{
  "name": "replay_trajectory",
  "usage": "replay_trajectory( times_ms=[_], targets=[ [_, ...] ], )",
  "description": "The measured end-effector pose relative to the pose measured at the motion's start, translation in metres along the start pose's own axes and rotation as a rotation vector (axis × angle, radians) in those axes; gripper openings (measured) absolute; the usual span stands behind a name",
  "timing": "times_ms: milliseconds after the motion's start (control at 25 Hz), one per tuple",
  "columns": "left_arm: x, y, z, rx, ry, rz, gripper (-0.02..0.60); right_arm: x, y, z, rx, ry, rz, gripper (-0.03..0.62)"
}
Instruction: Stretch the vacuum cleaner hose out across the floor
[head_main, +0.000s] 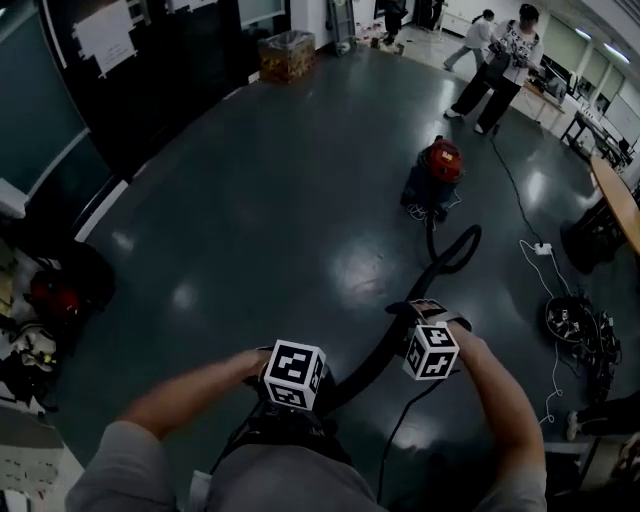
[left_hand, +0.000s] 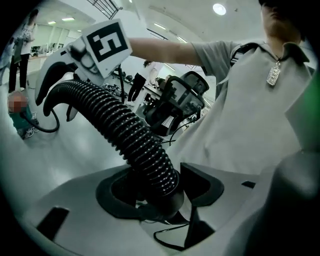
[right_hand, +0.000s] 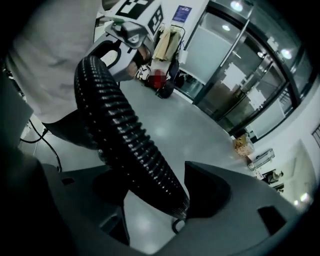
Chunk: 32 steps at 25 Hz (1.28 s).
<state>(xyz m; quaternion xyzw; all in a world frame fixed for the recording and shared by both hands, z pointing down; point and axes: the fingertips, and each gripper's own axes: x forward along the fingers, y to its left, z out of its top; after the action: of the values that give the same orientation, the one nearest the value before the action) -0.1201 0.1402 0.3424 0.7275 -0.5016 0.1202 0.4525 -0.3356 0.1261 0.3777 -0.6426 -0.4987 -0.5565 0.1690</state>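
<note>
A black ribbed hose (head_main: 440, 262) leaves the red vacuum cleaner (head_main: 440, 168), loops on the dark floor and comes back to my hands. My left gripper (head_main: 325, 385) is shut on the smooth end cuff of the hose (left_hand: 135, 145), which sits between its pads (left_hand: 157, 192). My right gripper (head_main: 400, 340) is further along the same hose (right_hand: 125, 140). Its jaws (right_hand: 150, 192) stand open around the hose: the hose leans on the right pad (right_hand: 205, 190), and floor shows between it and the left one. The stretch between the two grippers bows in an arc.
A power strip (head_main: 541, 248) with its cable and a coil of cables (head_main: 575, 320) lie to the right. A wooden desk (head_main: 620, 200) lines the right edge. People (head_main: 500, 70) stand beyond the vacuum. Clutter (head_main: 45, 300) sits at the left wall, and a box (head_main: 287, 55) stands far back.
</note>
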Motion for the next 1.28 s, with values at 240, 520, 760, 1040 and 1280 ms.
replay_trajectory(
  times_ms=[240,520,760,1040,1280],
  targets=[
    [-0.007,-0.021,-0.011,-0.087,-0.033,0.087,0.255,-0.009,0.008,0.010,0.013,0.034,0.070,0.249],
    [-0.005,-0.022,-0.026,-0.057,-0.012,0.131,0.255,-0.061,0.027,0.008,0.131,0.118,-0.098,0.216],
    [-0.024,-0.033,-0.025,0.118,-0.014,0.071,0.252,-0.108,0.091,-0.002,0.439,0.275,-0.215,0.215],
    [-0.030,-0.057,-0.033,0.290,0.015,-0.011,0.250,-0.122,0.191,0.023,0.867,0.358,-0.343,0.215],
    [-0.010,-0.082,-0.042,0.362,0.048,-0.080,0.247,-0.107,0.278,0.060,1.152,0.332,-0.386,0.212]
  ],
)
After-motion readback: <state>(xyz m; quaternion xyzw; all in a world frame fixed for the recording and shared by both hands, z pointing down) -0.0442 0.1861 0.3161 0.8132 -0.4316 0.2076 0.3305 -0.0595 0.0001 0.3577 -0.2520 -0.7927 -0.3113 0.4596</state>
